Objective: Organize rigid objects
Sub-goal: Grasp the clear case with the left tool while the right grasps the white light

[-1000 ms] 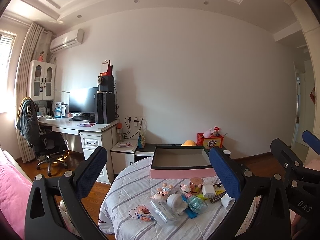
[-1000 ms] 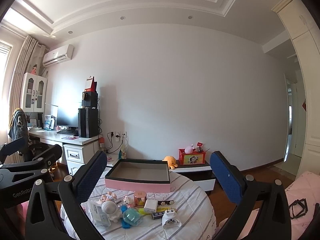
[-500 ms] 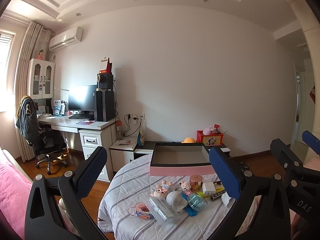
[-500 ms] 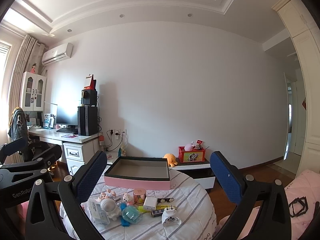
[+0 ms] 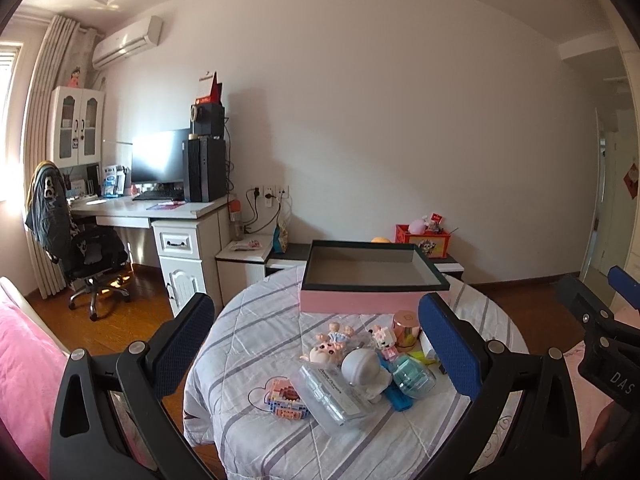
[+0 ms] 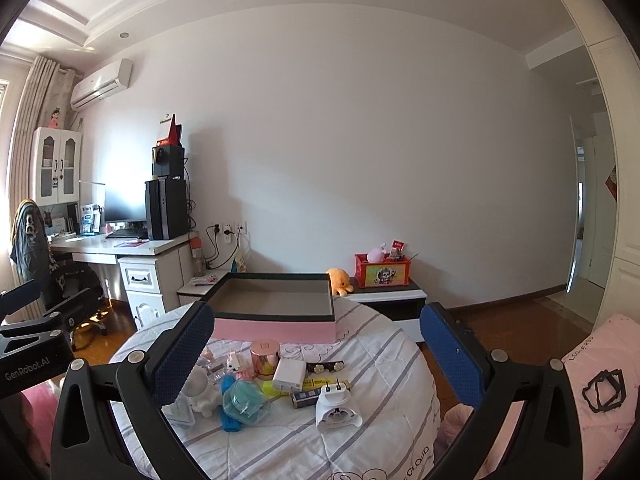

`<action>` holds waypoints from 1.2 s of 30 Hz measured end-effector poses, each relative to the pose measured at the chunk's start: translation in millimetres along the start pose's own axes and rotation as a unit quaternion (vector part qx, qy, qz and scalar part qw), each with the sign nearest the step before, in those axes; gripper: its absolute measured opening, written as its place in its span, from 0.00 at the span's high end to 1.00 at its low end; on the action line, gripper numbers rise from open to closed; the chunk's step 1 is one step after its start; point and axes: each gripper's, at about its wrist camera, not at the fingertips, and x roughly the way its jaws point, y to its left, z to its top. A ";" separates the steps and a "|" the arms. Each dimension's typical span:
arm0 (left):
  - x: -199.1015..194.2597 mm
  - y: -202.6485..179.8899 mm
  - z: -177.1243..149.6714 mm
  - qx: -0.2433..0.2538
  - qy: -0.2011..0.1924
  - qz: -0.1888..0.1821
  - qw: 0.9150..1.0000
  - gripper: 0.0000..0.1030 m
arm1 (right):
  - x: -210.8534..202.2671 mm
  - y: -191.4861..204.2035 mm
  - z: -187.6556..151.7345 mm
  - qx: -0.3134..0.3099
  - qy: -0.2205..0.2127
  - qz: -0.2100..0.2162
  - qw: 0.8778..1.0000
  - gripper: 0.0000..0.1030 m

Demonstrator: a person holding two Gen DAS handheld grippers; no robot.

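Observation:
A pink box with a dark rim (image 5: 372, 276) (image 6: 276, 304) stands open and empty at the far side of a round table with a striped cloth (image 5: 256, 344) (image 6: 384, 352). In front of it lie several small items: a rose-gold cylinder (image 5: 405, 327) (image 6: 265, 357), a white charger (image 6: 289, 372), a white plug-in device (image 6: 338, 408), a clear case (image 5: 334, 396), a teal capsule (image 5: 412, 372) (image 6: 244, 400), a white round figure (image 5: 362, 368), a doll head (image 5: 325, 354) and a brick heart (image 5: 284, 396). My left gripper (image 5: 316, 352) and right gripper (image 6: 316, 356) are open and empty, above the near table edge.
A desk with a monitor and PC tower (image 5: 172, 204) and an office chair (image 5: 80, 240) stand at the left. A low cabinet with a red toy box (image 6: 382, 274) sits behind the table. Pink bedding (image 6: 600, 380) lies at the right, and wooden floor surrounds the table.
Both views have tilted down slightly and drawn a little closer to the table, so the box and items sit higher in frame. Both grippers stay open; nothing on the table moved.

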 end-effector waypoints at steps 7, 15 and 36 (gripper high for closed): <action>58.5 3.7 -43.2 0.002 0.099 0.000 0.995 0.00 | 41.3 -6.7 -32.0 -0.007 0.057 0.002 0.998 0.00; 111.8 -2.6 -86.3 -0.011 0.184 -0.003 0.983 0.00 | 79.1 -18.2 -71.9 -0.007 0.127 -0.003 0.992 0.00; 121.2 -23.4 -94.2 0.046 0.166 0.015 0.985 0.37 | 111.9 -29.6 -101.2 0.007 0.180 0.010 0.984 0.00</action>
